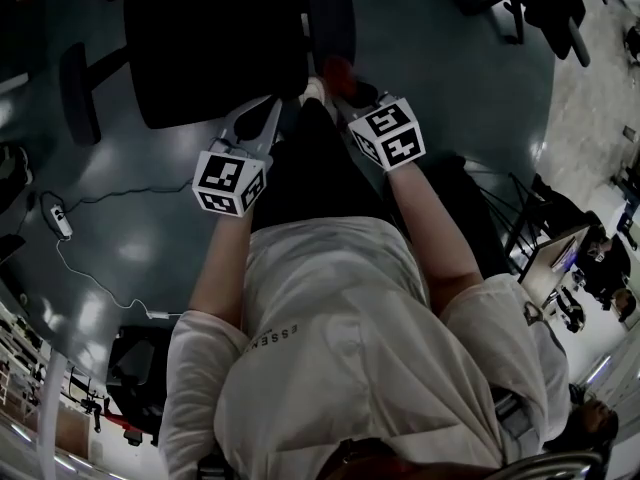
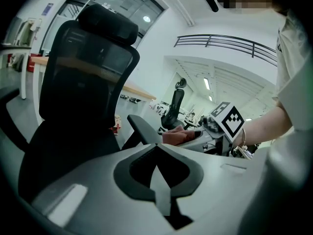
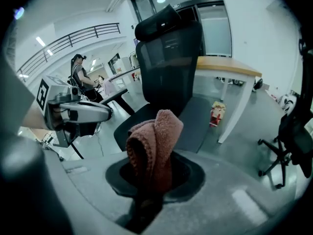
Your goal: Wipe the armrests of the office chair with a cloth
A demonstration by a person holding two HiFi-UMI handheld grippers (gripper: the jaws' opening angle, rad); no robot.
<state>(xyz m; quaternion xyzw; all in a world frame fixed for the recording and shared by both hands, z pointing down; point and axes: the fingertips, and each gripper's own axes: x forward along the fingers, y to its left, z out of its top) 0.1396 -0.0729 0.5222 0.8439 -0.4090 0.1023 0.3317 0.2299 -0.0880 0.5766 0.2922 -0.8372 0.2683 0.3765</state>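
The black office chair (image 1: 215, 48) stands in front of me, its mesh back and headrest (image 3: 168, 58) upright. One armrest (image 1: 78, 88) shows at the left of the seat, and another armrest (image 2: 142, 129) slopes up just beyond my left gripper. My right gripper (image 3: 151, 180) is shut on a folded reddish cloth (image 3: 154, 143), which it holds up before the seat. In the head view the cloth (image 1: 338, 68) sits at the tip of the right gripper (image 1: 340, 86), near the seat's edge. Beside it my left gripper (image 2: 157, 155) is shut and holds nothing.
A cable with a power strip (image 1: 60, 218) lies on the floor to the left. Other black chairs (image 1: 540, 8) stand at the far right. Behind the chair are a wooden-topped desk (image 3: 230, 67) and a small red and yellow thing (image 3: 216, 112) on the floor. A person (image 3: 78, 75) stands far off.
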